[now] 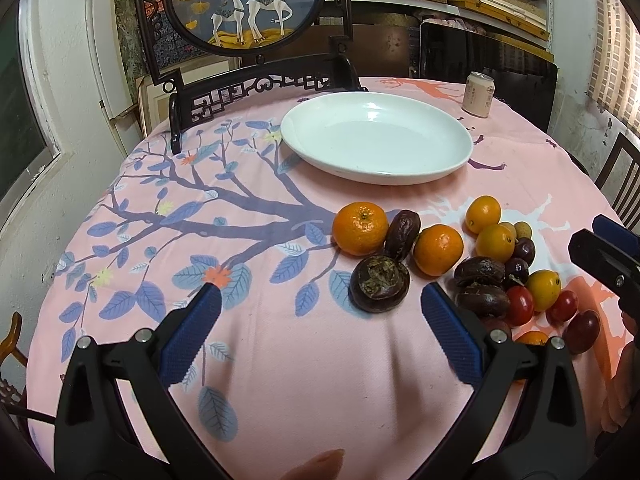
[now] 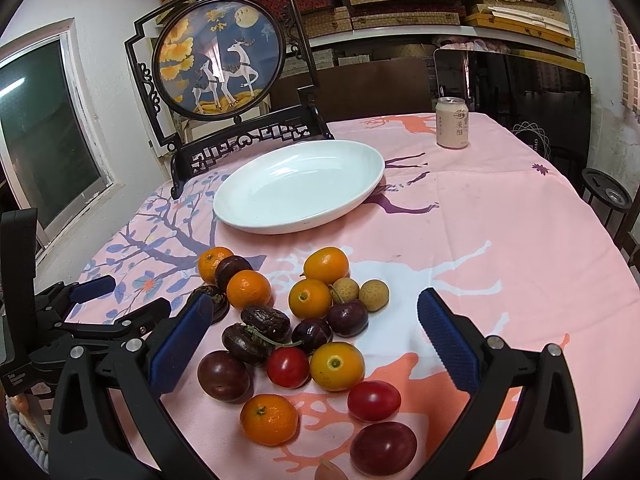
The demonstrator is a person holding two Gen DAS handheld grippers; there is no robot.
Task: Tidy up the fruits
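A pile of small fruit lies loose on the pink cloth: mandarins [image 1: 360, 228] [image 2: 249, 289], kumquats [image 2: 337, 366], dark wrinkled fruits [image 1: 379, 283] [image 2: 266, 323], cherries [image 2: 347, 317], red tomatoes [image 2: 288, 367] and longans [image 2: 373, 295]. Behind the pile an empty white plate [image 1: 460, 152] [image 2: 248, 216] rests on the cloth. My left gripper [image 1: 320, 298] is open and empty, just short of the nearest dark fruit. Open as well, my right gripper [image 2: 314, 308] hovers low over the pile, its fingers on either side of the fruit. The left gripper [image 2: 96, 300] shows at the left edge of the right wrist view.
A drink can [image 1: 477, 94] [image 2: 452, 122] stands at the table's far right. A round deer picture in a dark carved stand [image 1: 248, 4] [image 2: 218, 68] rises behind the plate. Shelves of boxes line the back wall, and chairs stand around the table.
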